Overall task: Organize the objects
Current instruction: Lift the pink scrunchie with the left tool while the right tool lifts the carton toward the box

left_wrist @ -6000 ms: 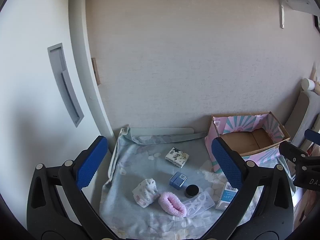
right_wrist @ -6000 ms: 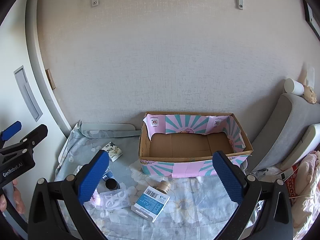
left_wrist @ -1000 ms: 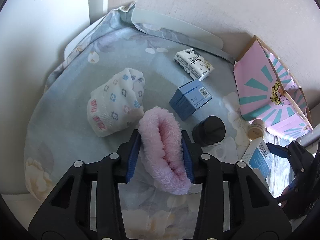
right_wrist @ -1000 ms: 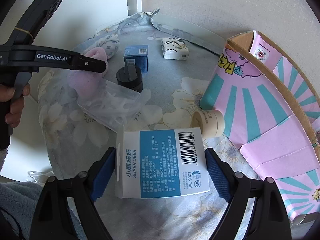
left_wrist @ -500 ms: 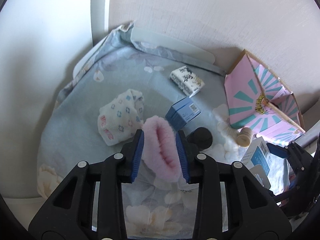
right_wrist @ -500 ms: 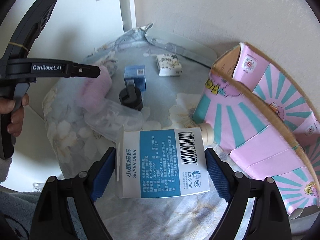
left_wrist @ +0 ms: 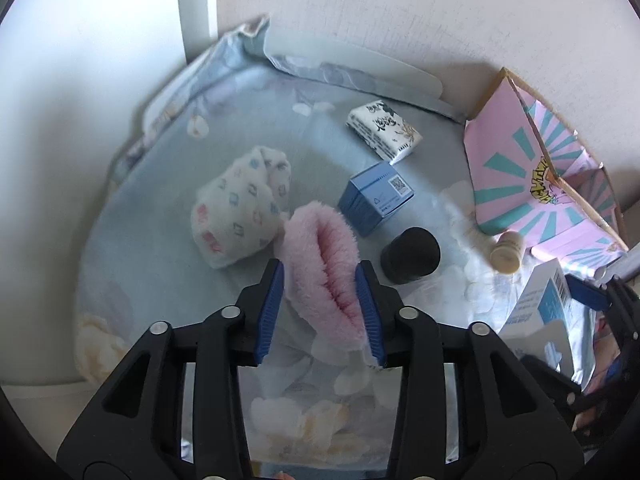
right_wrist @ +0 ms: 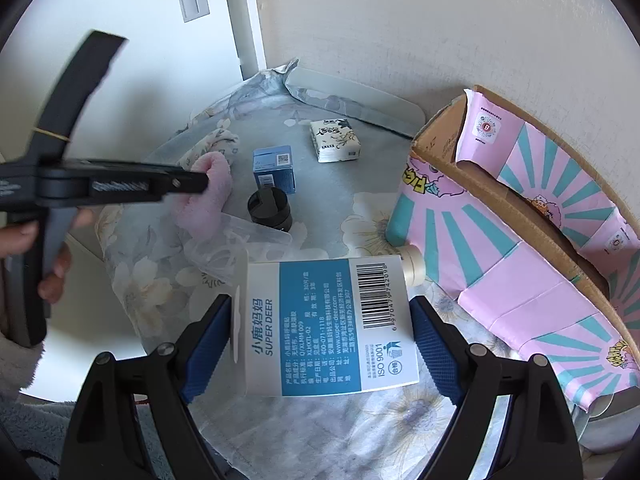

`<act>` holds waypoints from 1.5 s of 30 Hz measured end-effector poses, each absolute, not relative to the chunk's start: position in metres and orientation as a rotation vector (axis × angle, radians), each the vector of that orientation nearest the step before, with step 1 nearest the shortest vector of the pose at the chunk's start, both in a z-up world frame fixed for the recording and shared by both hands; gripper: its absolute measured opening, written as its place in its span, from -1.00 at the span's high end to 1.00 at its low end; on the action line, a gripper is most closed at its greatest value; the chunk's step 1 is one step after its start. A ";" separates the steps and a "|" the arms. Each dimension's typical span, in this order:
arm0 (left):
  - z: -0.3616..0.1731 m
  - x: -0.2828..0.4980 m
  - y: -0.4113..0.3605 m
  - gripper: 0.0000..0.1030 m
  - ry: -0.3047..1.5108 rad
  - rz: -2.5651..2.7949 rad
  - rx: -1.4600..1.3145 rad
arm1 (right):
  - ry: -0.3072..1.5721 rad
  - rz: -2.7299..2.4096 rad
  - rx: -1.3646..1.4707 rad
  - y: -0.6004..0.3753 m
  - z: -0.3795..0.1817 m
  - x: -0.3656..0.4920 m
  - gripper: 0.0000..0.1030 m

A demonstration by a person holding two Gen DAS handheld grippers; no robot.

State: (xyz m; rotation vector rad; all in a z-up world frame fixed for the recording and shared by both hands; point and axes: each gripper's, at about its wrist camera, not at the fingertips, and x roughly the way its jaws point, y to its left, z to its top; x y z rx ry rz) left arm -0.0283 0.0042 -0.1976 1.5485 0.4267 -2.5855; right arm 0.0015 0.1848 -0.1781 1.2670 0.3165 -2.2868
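My left gripper (left_wrist: 320, 312) is shut on a fluffy pink scrunchie (left_wrist: 320, 256) and holds it above the flowered cloth (left_wrist: 160, 264); the scrunchie also shows in the right wrist view (right_wrist: 208, 192). My right gripper (right_wrist: 320, 340) is shut on a white and blue box (right_wrist: 324, 324) with a barcode, held above the cloth; the box shows in the left wrist view (left_wrist: 540, 304). The pink and teal cardboard box (right_wrist: 520, 216) stands open to the right, also in the left wrist view (left_wrist: 532, 184).
On the cloth lie a patterned white sock (left_wrist: 236, 208), a small blue box (left_wrist: 376, 196), a tissue pack (left_wrist: 384, 128), a black lid (left_wrist: 410, 254), a small beige bottle (left_wrist: 506, 250) and a clear plastic packet (right_wrist: 228, 248). A wall stands behind.
Both grippers have lifted higher and pulled back with their objects. The left gripper has risen with the pink scrunchie; the right one has drawn the white and blue box up and away from the table.
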 end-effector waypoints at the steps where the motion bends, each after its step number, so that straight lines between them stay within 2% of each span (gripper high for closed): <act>1: -0.201 -0.030 0.004 -0.33 0.432 -2.574 1.550 | 0.315 -2.284 1.269 0.184 -0.178 0.002 -0.64; 3: -0.207 -0.034 0.005 -1.00 0.411 -2.560 1.551 | 0.310 -2.280 1.272 0.184 -0.180 0.002 -0.64; 9: -0.218 -0.033 0.007 -0.99 0.364 -2.533 1.539 | 0.292 -2.272 1.284 0.186 -0.185 0.000 -0.64; 12: -0.221 -0.031 0.004 -0.98 0.411 -2.548 1.535 | 0.291 -2.269 1.290 0.186 -0.186 0.000 -0.64; 14: -0.225 -0.032 0.001 -0.75 0.444 -2.554 1.540 | 0.289 -2.269 1.291 0.186 -0.186 0.000 -0.64; 15: -0.229 -0.031 0.000 -0.46 0.458 -2.551 1.553 | 0.287 -2.270 1.292 0.186 -0.187 0.000 -0.64; 17: -0.230 -0.031 -0.004 -0.30 0.522 -2.578 1.536 | 0.286 -2.269 1.293 0.185 -0.186 -0.001 -0.64; 19: -0.230 -0.030 -0.006 0.09 0.552 -2.600 1.522 | 0.286 -2.270 1.292 0.186 -0.186 0.000 -0.64; 21: -0.230 -0.031 -0.005 0.27 0.530 -2.603 1.536 | 0.287 -2.270 1.288 0.186 -0.185 0.000 -0.64; 25: -0.229 -0.030 -0.004 0.37 0.537 -2.617 1.537 | 0.290 -2.273 1.280 0.186 -0.183 -0.001 -0.64; 31: -0.210 -0.027 -0.003 0.39 0.547 -2.651 1.507 | 0.284 -2.290 1.264 0.186 -0.172 -0.001 -0.64; 37: -0.169 -0.027 0.005 0.40 0.527 -2.718 1.453 | 0.269 -2.327 1.220 0.187 -0.144 0.002 -0.64; 45: -0.097 -0.048 0.032 0.40 0.460 -2.884 1.379 | 0.231 -2.455 1.148 0.202 -0.081 -0.003 -0.64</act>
